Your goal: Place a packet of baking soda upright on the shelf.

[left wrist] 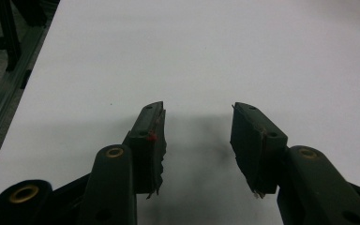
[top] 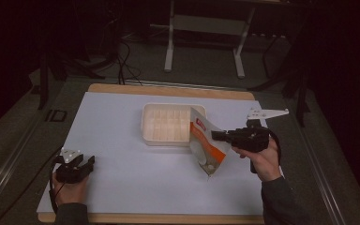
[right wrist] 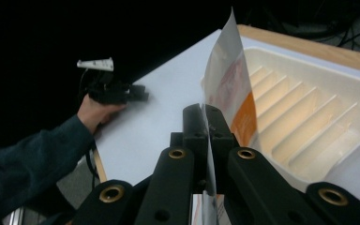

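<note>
A white and orange pouch (top: 206, 144) hangs tilted over the right end of a white ridged tray (top: 165, 123), its lower end near the table sheet. My right gripper (top: 215, 135) is shut on the pouch's edge; in the right gripper view the jaws clamp the thin pouch (right wrist: 229, 89) beside the tray (right wrist: 309, 136). My left gripper (top: 88, 164) rests low at the table's front left, open with nothing between its jaws. In the left gripper view the left gripper (left wrist: 198, 123) stands wide open over bare white sheet.
A white sheet (top: 122, 154) covers the wooden table (top: 168, 90). Beyond the far edge stand a white frame's legs (top: 169, 51) and cables on the floor. The left hand and its gripper (right wrist: 115, 91) show far off in the right gripper view.
</note>
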`<state>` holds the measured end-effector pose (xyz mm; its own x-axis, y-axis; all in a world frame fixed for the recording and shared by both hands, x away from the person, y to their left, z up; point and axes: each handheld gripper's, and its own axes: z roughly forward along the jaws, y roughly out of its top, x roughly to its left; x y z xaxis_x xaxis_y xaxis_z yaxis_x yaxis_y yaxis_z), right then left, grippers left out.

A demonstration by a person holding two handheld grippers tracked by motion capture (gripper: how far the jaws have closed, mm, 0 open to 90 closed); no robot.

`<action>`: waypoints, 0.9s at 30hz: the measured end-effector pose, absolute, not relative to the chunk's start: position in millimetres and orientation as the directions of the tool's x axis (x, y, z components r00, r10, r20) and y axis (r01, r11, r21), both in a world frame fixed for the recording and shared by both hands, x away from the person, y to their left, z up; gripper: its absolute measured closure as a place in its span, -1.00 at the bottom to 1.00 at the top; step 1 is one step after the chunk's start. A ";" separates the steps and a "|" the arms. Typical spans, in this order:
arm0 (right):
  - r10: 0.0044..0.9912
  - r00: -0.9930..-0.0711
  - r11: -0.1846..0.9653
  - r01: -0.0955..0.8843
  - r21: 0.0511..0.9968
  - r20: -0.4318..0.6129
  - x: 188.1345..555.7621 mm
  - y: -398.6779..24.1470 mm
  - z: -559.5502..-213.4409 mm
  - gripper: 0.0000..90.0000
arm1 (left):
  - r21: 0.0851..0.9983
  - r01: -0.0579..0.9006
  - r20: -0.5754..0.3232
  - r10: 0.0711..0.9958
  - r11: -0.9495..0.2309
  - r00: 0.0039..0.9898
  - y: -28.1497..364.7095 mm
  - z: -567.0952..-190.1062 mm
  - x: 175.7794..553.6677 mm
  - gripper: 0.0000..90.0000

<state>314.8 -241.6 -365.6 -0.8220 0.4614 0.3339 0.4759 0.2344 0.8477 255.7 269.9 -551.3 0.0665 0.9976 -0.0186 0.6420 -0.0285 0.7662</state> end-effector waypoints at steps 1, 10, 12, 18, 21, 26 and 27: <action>0.468 -0.818 0.223 0.476 0.850 0.335 314.8 -241.4 -364.5 1.00 | 0.766 0.642 -0.019 0.998 -0.029 0.067 269.9 -551.4 255.8 0.22; 0.478 -0.806 0.147 0.466 0.872 0.350 318.8 -240.5 -360.6 1.00 | 0.763 0.646 -0.021 0.997 -0.030 0.070 270.1 -551.6 256.3 0.21; 0.481 -0.804 0.133 0.462 0.877 0.351 319.2 -239.3 -359.4 1.00 | 0.764 0.644 -0.023 0.997 -0.027 0.068 270.2 -551.5 256.2 0.21; 0.494 -0.798 0.105 0.449 0.887 0.345 322.2 -233.6 -356.6 1.00 | 0.766 0.642 -0.024 0.997 -0.025 0.068 270.4 -551.3 255.9 0.21; 0.497 -0.795 0.091 0.446 0.890 0.348 324.0 -230.4 -356.0 1.00 | 0.769 0.639 -0.026 0.997 -0.024 0.069 270.6 -551.2 255.5 0.21; 0.508 -0.788 0.070 0.441 0.895 0.349 329.2 -225.4 -356.9 1.00 | 0.772 0.635 -0.026 0.997 -0.022 0.067 270.5 -551.1 255.1 0.20; 0.511 -0.786 0.069 0.441 0.895 0.348 330.0 -224.0 -357.0 1.00 | 0.772 0.635 -0.026 0.997 -0.023 0.068 270.5 -551.1 255.1 0.20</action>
<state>330.0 -224.0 -357.0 -0.7861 0.5110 0.3478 0.4408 0.0688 0.8950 255.1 270.5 -551.1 0.0676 0.9974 -0.0259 0.6351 -0.0229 0.7721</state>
